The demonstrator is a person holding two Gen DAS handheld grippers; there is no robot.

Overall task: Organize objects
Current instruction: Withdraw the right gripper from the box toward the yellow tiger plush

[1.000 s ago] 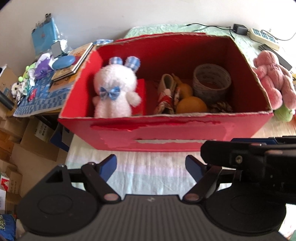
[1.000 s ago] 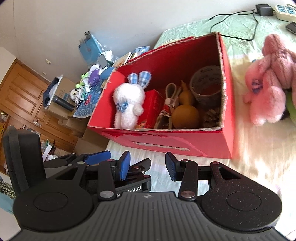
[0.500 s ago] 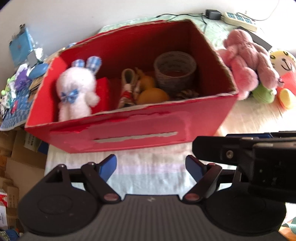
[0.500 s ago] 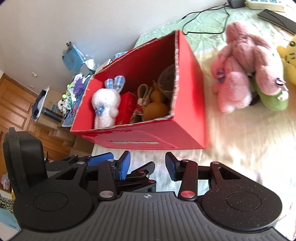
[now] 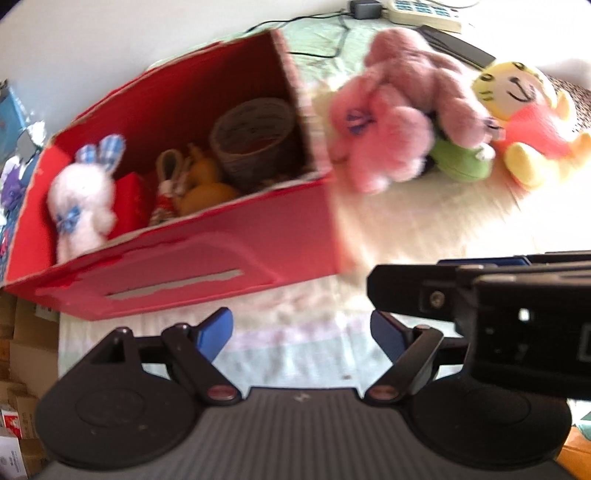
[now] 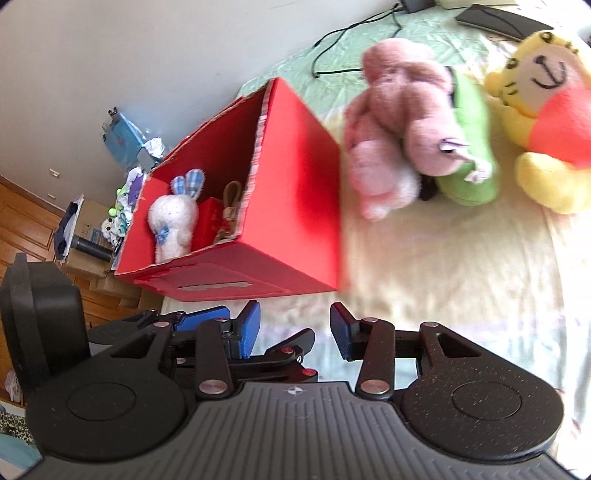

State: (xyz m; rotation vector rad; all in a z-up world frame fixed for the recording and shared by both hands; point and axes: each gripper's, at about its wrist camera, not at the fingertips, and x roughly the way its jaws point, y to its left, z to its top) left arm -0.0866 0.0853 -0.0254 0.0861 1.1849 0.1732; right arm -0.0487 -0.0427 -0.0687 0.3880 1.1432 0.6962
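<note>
A red cardboard box (image 5: 229, 254) (image 6: 295, 192) stands on the bed and holds a white plush rabbit (image 5: 81, 203) (image 6: 171, 221), a woven basket (image 5: 255, 136), an orange gourd (image 5: 207, 192) and a red packet (image 5: 129, 203). Right of the box lie a pink plush (image 5: 399, 125) (image 6: 399, 122), a green plush (image 5: 461, 162) (image 6: 469, 147) and a yellow plush (image 5: 524, 110) (image 6: 546, 107). My left gripper (image 5: 301, 332) is open and empty above the sheet in front of the box. My right gripper (image 6: 293, 332) is also open and empty, off the box's near right corner.
A power strip (image 5: 421, 11) with a black cable (image 6: 351, 33) and a dark flat device (image 6: 498, 18) lie at the back of the bed. Left of the bed are cluttered boxes, books and small toys (image 6: 122, 206) beside a wooden door (image 6: 22, 229).
Both views have swung to the right: the box slid left in frame, and the pink, green and yellow plush toys came into fuller view. Both grippers stayed open.
</note>
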